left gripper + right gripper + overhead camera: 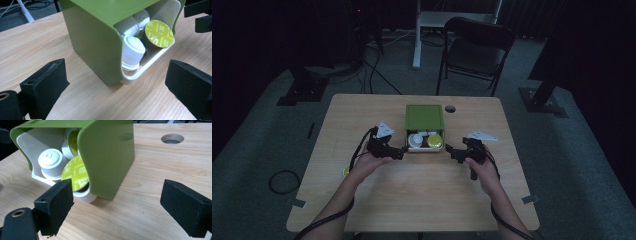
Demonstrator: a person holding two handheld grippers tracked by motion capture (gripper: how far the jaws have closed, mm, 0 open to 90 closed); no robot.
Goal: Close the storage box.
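Light wooden rectangular counter (412, 190), with a round cable hole (450, 108) near its far edge, just right of the box. Dark folding chair (477, 50) on the grey carpet beyond the far edge.

Green plastic box with a white inner tray (424, 117), standing at the centre of the counter toward the far side, open face turned to the near side. Tray front lip (150, 60) projecting slightly past the green shell.

Left gripper (399, 151), held just near-left of the box's open face, fingers (45, 85) spread wide, holding nothing, apart from the box. Right gripper (452, 151), just near-right of the open face, fingers (56, 205) likewise spread wide and empty, the box's right near corner seen between them.

White plastic coffee capsules (132, 48) heaped inside the tray, some lying on their sides. Capsule with a yellow-green printed foil lid (159, 33) at the right of the opening, lid facing outward; same lid (76, 173) close behind the right gripper's left finger.
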